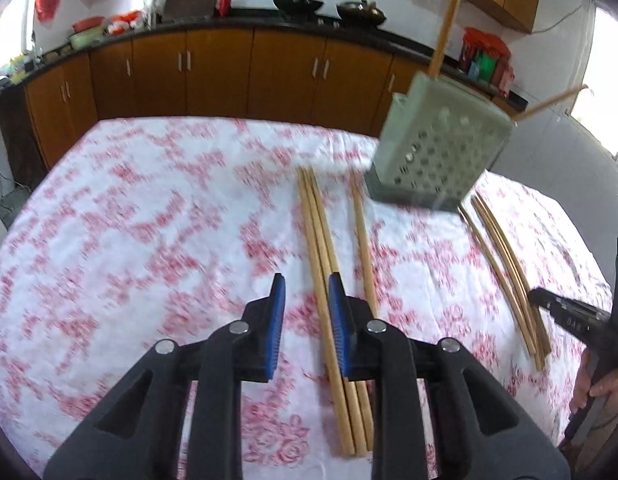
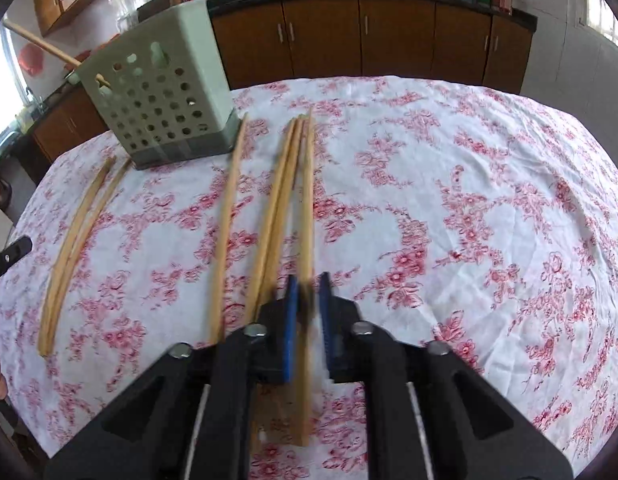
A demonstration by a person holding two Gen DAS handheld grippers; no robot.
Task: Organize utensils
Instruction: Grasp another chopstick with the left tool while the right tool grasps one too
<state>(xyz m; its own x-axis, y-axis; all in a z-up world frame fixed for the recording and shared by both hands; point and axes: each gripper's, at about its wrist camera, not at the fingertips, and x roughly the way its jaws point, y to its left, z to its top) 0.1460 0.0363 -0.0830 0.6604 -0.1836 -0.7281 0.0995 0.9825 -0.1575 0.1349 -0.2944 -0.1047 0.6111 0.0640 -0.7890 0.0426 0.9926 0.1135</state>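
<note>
kitchen, wood cabinets (image 2: pixel 397 36) behind, floral tablecloth (image 2: pixel 469 200) covering the table. loose chopsticks (image 2: pixel 229 224) are lying in small groups just beside the perforated holder (image 2: pixel 165 108), which is already carrying two. they look light, stiff, smooth wood, likely to roll or slip, so pinching near the thick end seems safest. right gripper (image 2: pixel 307 304) is sitting nearly closed around one chopstick (image 2: pixel 307 200), pads look to be gripping it, blur makes contact unsure. left gripper (image 1: pixel 307 312) is hanging spread over a trio of sticks (image 1: pixel 321 240), holding nothing.
</note>
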